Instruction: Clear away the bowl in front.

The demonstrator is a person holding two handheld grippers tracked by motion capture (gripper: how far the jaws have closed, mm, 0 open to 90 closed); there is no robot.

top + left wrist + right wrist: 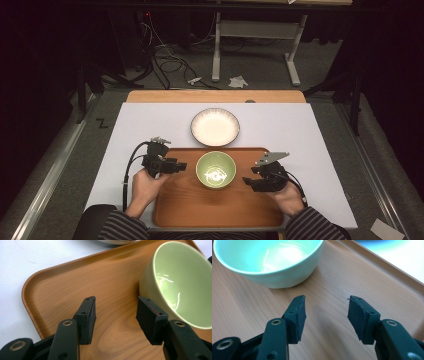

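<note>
Two grippers, one green bowl (215, 170), and neither is holding anything yet. The bowl sits upright on the wooden tray (185, 207), toward the tray's far edge and about midway across it. The left gripper (181, 165) is just off the bowl's left side and the right gripper (248, 181) just off its right, both with jaws spread and only bare tray between the pads. In the left gripper view the bowl's wall (155, 293) is right next to the outer pad (147, 320); whether it's actually touching I can't tell.

What could go sideways, as I see it:

- That close pad is my main worry. If the left gripper slides toward the bowl without lining up on the rim, the outside of the jaw just shoves the bowl across the tray instead of catching it. The glaze looks slick and so does the tray, so I'd expect it to skate easily.
- Pinching one side of the rim with flat pads on a curved wall could let the bowl rotate or slip out once lifted.
- If both grippers go for it and one closes first, the bowl gets pushed into the other one and tips.
- Beyond the bowl, off the tray on the white mat (130, 135), there's a white plate (215, 127). A bowl shoved hard that way could ride up the tray's lip and knock it.

Right gripper has more breathing room, so less risk there.
</note>
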